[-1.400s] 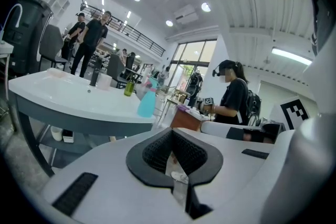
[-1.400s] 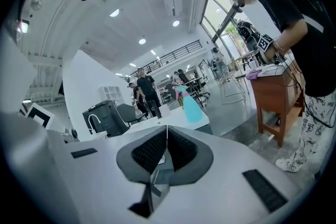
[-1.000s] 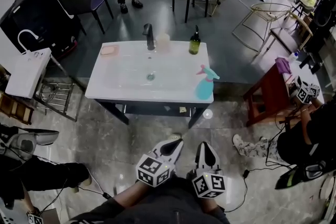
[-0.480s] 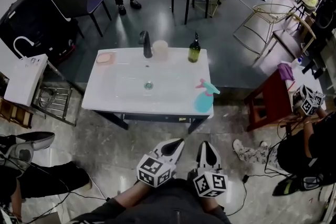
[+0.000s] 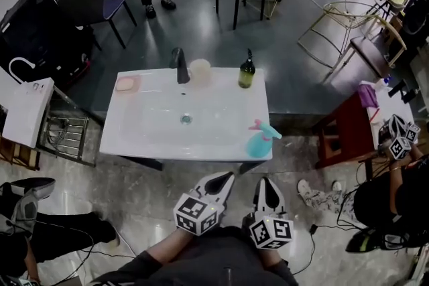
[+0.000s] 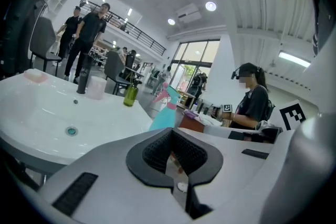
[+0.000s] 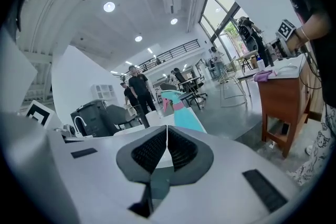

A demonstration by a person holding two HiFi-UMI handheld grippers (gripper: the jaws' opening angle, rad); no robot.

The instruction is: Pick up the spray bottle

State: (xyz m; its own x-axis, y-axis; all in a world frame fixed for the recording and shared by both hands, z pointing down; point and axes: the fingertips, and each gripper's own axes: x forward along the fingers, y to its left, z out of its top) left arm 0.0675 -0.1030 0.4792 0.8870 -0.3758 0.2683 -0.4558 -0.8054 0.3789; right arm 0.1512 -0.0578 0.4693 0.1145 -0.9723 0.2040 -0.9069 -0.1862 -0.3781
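The spray bottle (image 5: 258, 142) is teal with a pink trigger and stands upright at the near right corner of the white sink table (image 5: 134, 137). Both grippers are held side by side in front of the table's near edge, short of the bottle. My left gripper (image 5: 224, 179) is shut and holds nothing. My right gripper (image 5: 263, 183) is also shut and holds nothing. Beyond the closed jaws of the left gripper (image 6: 170, 136) the left gripper view shows the bottle (image 6: 164, 113), slightly right of centre. In the right gripper view the bottle (image 7: 184, 113) rises just past the right gripper (image 7: 167, 136).
At the back of the sink table stand a dark faucet (image 5: 179, 65), a translucent cup (image 5: 200, 70) and a green bottle (image 5: 247, 72), with a pink soap (image 5: 125, 84) at its left. A brown wooden stand (image 5: 345, 127) and a seated person (image 5: 395, 191) are to the right.
The sink table and spray bottle have drawn closer as both grippers moved toward the table's near edge. Both stay shut.
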